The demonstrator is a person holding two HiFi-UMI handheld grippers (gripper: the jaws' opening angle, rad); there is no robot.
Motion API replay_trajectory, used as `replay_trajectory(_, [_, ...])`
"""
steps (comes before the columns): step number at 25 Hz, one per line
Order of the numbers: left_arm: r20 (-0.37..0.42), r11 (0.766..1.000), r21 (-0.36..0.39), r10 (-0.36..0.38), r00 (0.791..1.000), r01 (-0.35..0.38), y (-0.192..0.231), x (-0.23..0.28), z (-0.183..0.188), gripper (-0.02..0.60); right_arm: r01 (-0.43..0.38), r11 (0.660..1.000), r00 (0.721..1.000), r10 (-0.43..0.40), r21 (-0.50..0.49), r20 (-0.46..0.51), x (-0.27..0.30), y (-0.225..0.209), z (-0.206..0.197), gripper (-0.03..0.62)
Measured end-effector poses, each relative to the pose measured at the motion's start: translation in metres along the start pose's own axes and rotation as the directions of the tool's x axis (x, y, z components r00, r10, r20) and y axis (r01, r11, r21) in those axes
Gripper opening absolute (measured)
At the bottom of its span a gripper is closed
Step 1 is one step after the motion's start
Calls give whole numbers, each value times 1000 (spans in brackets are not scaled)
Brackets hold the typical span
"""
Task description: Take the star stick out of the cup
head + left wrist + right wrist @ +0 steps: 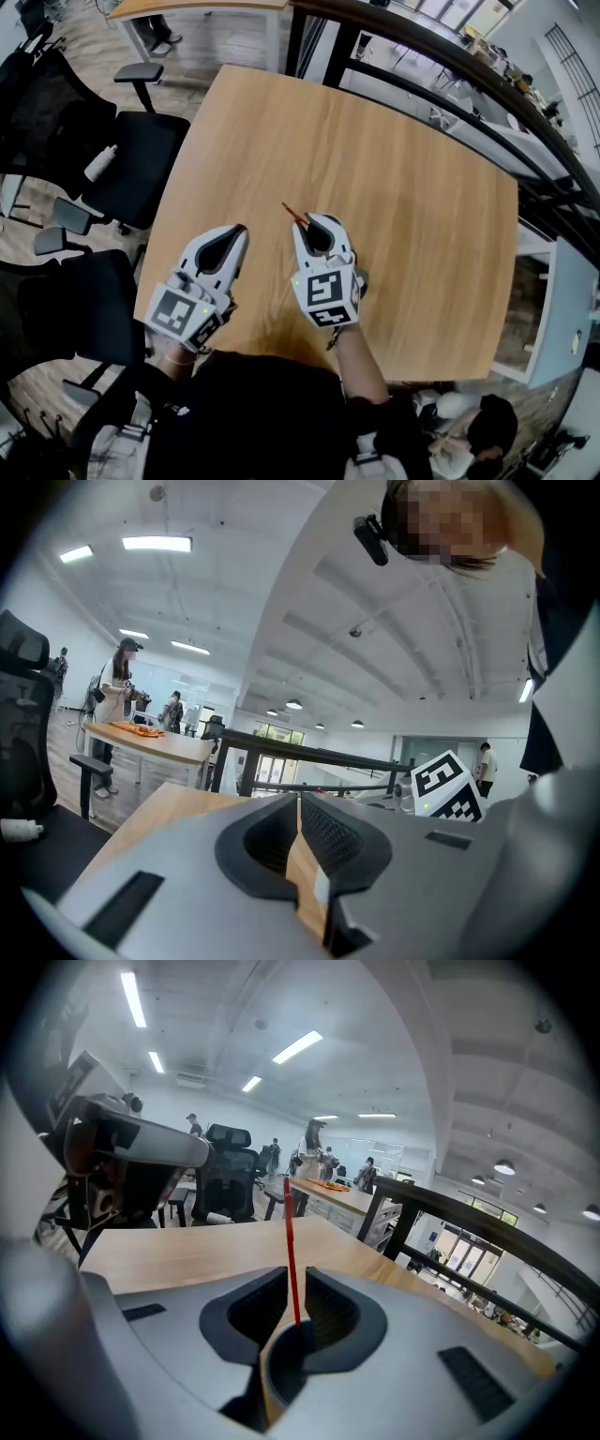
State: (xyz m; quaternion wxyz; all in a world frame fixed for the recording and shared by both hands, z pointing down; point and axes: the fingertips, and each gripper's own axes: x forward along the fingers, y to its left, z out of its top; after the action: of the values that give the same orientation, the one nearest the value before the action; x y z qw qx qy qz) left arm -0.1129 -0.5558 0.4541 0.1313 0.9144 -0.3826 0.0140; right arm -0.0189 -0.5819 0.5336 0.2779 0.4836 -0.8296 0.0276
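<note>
A thin red stick (293, 214) pokes forward and to the left out of my right gripper (314, 223), which is shut on it over the wooden table (394, 159). In the right gripper view the stick (290, 1241) stands up between the nearly closed fingers of the right gripper (292, 1281), and a dark rounded shape sits low behind them. No star end shows, and I see no cup that I can make out. My left gripper (234, 234) hovers just to the left, shut with nothing in it. In its own view the left gripper (299, 803) shows only a slit.
Black office chairs (131, 155) stand along the table's left edge, one with a white bottle (99, 163) on it. A dark railing (450, 56) runs beyond the far edge. The right gripper's marker cube (448, 785) shows in the left gripper view.
</note>
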Motion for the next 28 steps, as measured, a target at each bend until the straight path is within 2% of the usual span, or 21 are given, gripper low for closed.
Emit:
replay_trajectory(1, [-1,1000,1,-4,1000,4,-1,0,0,23,4,1000,1000,-4,6,-2,0,-1,-1,52])
replay_trajectory(3, [5,1000,2,-10,1000,10,-3,0,1,23,15,1000,1000,-15,15,3,-1,-3,-3,37])
replay_trajectory(12, [8,1000,22,-11,1000,11,-16,-5,5,23,42,997,998,-46,70,46,-24,-11,6,31])
replay_trajectory(19, [15,999,33,-13,1000,12,-33,-12,11,23,87,991,984,-101,97,144,-58,-25,27,31])
replay_trajectory(28, [27,999,40,-21,999,19,-59,-20,17,23,94,981,954,-137,167,266,-109,-35,52,31])
